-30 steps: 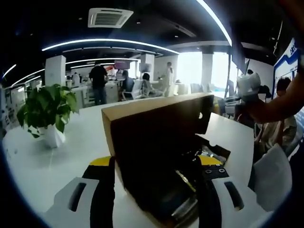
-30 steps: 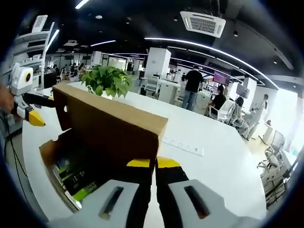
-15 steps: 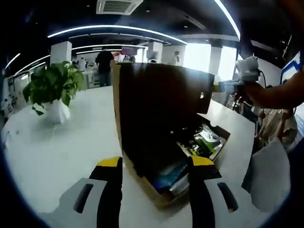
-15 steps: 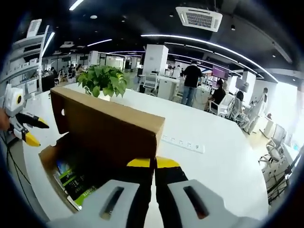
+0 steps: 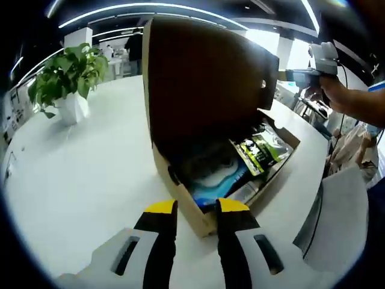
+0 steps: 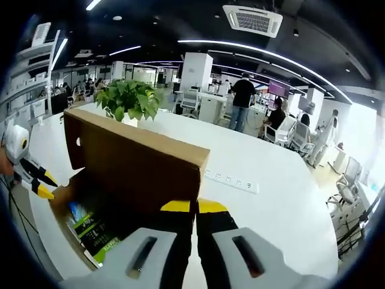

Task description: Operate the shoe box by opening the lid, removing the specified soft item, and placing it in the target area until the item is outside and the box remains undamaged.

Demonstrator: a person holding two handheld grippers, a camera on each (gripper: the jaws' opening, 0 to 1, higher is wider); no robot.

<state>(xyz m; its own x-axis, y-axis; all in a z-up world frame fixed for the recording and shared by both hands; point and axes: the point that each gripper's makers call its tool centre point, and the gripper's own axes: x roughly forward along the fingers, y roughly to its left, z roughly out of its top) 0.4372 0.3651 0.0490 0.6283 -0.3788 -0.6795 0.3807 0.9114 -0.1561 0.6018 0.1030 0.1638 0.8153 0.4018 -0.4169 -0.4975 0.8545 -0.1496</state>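
Left gripper view: a cardboard box point(image 5: 240, 198) is seen on a white table point(image 5: 78, 174) with its lid point(image 5: 204, 78) raised upright. Packets are visible inside (a blue-and-white one point(image 5: 218, 179) and a black-and-green one point(image 5: 260, 150)); which of them is the soft item cannot be told. The left gripper point(image 5: 196, 212) is held just short of the box's near corner, its yellow-tipped jaws a little apart and nothing between them. The right gripper point(image 5: 310, 66) is seen beyond the lid, in a hand point(image 5: 337, 93). A potted plant point(image 5: 63, 78) stands well apart on the table.

Right gripper view: the lid point(image 6: 135, 159) is pinched at its edge by the right gripper point(image 6: 194, 208), the jaws pressed almost together on the cardboard. The open box point(image 6: 63, 208) lies below, with the black-and-green packet point(image 6: 96, 232) inside. The left gripper point(image 6: 41, 185) is seen at the box's far end, jaws spread. The plant point(image 6: 127, 99) stands behind the lid, and a power strip point(image 6: 231, 179) lies on the table.
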